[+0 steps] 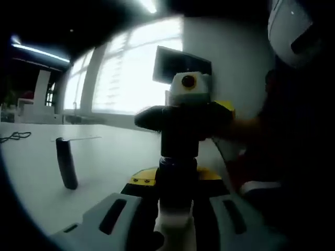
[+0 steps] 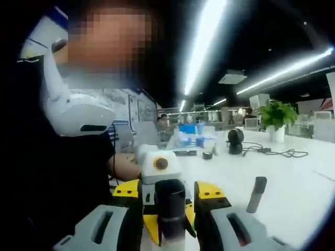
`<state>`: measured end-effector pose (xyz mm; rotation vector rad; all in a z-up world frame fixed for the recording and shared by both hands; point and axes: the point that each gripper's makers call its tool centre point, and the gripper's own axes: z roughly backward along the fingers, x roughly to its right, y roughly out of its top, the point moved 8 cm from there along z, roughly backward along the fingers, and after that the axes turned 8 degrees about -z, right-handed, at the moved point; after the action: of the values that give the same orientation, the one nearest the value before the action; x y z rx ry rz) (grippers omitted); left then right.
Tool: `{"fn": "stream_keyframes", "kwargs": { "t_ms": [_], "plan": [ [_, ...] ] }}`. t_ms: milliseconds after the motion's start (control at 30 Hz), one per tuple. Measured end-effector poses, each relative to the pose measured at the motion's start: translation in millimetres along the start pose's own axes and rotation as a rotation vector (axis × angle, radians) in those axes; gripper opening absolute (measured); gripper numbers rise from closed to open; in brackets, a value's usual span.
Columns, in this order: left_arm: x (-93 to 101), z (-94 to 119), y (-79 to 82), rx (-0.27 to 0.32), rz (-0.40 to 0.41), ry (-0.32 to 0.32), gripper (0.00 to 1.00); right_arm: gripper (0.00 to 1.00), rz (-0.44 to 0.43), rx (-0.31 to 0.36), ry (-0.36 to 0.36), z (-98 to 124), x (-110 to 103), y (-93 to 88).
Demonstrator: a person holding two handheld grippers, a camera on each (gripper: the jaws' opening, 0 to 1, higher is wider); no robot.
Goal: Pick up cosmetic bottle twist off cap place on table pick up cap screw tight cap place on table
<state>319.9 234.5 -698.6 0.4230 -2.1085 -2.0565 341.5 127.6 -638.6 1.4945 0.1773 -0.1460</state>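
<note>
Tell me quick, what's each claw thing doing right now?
Left gripper: closed on the dark cosmetic bottle.
Right gripper: closed on the bottle's dark cap.

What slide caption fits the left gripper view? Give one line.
Left tongs clamp a dark cylindrical cosmetic bottle while the right tongs close on its top, above a white table with a slim dark stick.

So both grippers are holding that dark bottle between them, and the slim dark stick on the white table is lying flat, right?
Not quite: the slim dark stick stands upright on the white table, as the left gripper view shows. The rest holds: the left gripper and the right gripper both clamp the dark bottle.
</note>
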Motion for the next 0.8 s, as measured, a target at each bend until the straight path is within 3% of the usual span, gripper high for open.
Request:
{"fn": "stream_keyframes", "kwargs": {
  "t_ms": [267, 433, 800],
  "plan": [
    [3.5, -1, 0.0, 0.003, -0.021, -0.025, 0.14, 0.26, 0.015, -0.028, 0.091, -11, 2, -1.3],
    [0.6, -1, -0.3, 0.005, 0.006, -0.013, 0.14, 0.17, 0.018, -0.03, 0.083, -13, 2, -3.1],
    [-4.7, -4, 0.2, -0.013, -0.042, 0.026, 0.14, 0.17, 0.052, -0.012, -0.02, -10, 0, -4.8]
  ]
}}
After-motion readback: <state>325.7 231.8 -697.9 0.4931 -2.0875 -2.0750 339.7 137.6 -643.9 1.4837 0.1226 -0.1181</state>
